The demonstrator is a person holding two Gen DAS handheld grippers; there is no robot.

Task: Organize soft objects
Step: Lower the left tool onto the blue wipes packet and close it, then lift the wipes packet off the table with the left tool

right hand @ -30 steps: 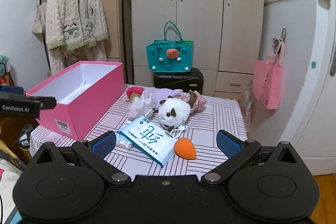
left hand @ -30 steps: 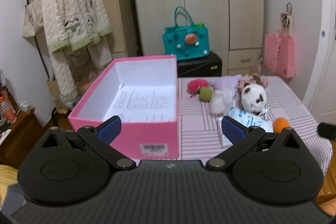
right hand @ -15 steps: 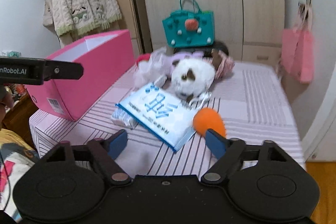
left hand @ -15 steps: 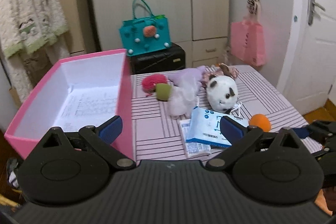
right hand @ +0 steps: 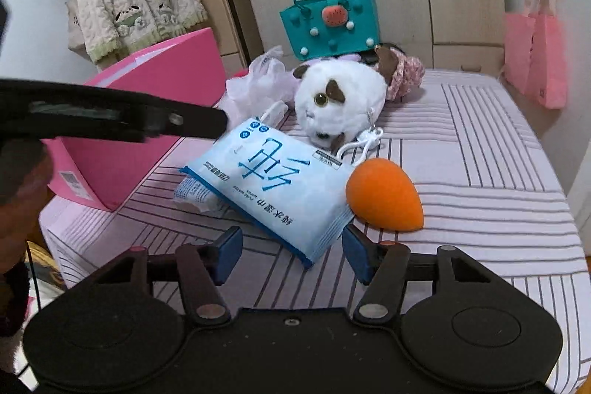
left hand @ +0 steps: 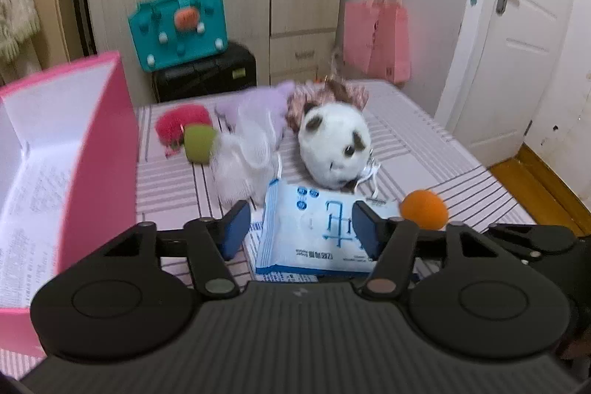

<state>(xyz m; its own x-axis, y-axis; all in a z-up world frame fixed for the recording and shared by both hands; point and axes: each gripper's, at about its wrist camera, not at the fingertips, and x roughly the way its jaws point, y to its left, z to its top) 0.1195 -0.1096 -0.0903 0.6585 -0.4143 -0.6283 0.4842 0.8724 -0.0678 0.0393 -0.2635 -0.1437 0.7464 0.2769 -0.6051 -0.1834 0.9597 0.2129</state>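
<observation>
The left hand-held gripper (left hand: 297, 228) is closing around the blue wipes pack (left hand: 314, 235), pads not yet pressing. The right hand-held gripper (right hand: 291, 252) is closing, released, near the pack's corner.

Striped tablecloth (right hand: 480, 150) lies bare to the right of the orange sponge egg (right hand: 384, 196) and along the near edge: open passage there. Centre is crowded: wipes pack (right hand: 273, 183) over a smaller packet, panda plush (right hand: 343, 98) touching it behind, mesh puff (left hand: 243, 154) beside. Pink box (left hand: 103, 150) walls off the left (open top). Left gripper (right hand: 110, 119) crosses above that corner, apparently clear of the pack.
</observation>
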